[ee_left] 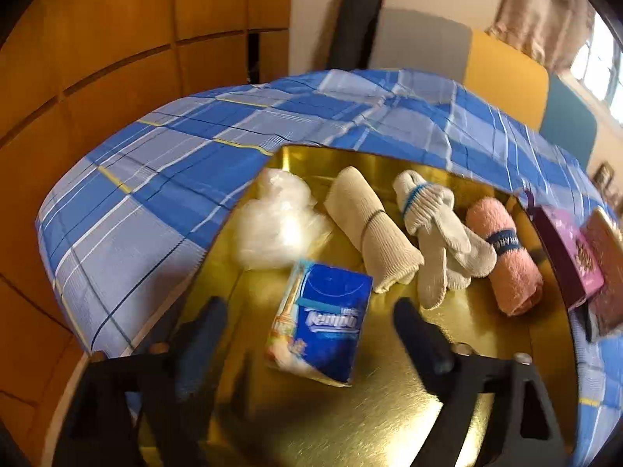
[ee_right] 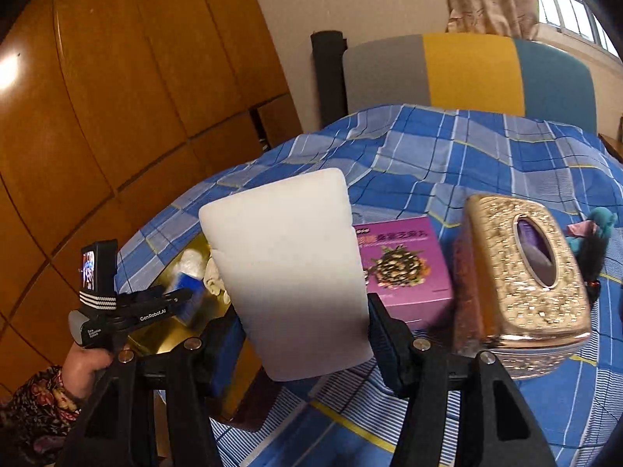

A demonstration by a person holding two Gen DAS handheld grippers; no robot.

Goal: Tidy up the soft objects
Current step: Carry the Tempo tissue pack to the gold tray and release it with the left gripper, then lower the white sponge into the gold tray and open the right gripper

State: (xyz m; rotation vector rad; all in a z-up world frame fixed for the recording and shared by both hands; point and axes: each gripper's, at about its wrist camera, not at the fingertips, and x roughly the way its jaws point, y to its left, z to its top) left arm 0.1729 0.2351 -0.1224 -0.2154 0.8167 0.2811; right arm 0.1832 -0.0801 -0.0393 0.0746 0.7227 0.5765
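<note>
A gold tray (ee_left: 389, 408) lies on the blue plaid bed. In it are a clear plastic bag (ee_left: 272, 225), a beige rolled cloth (ee_left: 370, 229), a pair of white gloves (ee_left: 436, 233) tied with a blue band, a pink rolled towel (ee_left: 506, 257) and a blue Tempo tissue pack (ee_left: 323, 323). My left gripper (ee_left: 311, 330) is open, its fingers either side of the tissue pack and just above the tray. My right gripper (ee_right: 305, 330) is shut on a white sponge block (ee_right: 288, 268), held upright above the tray's right edge.
A purple box (ee_right: 401, 268) and a gold tissue box (ee_right: 521, 276) stand on the blue plaid bedcover (ee_right: 467, 155) right of the tray. A teal and pink soft thing (ee_right: 595, 229) lies far right. Wooden wardrobe panels stand left; a striped headboard at the back.
</note>
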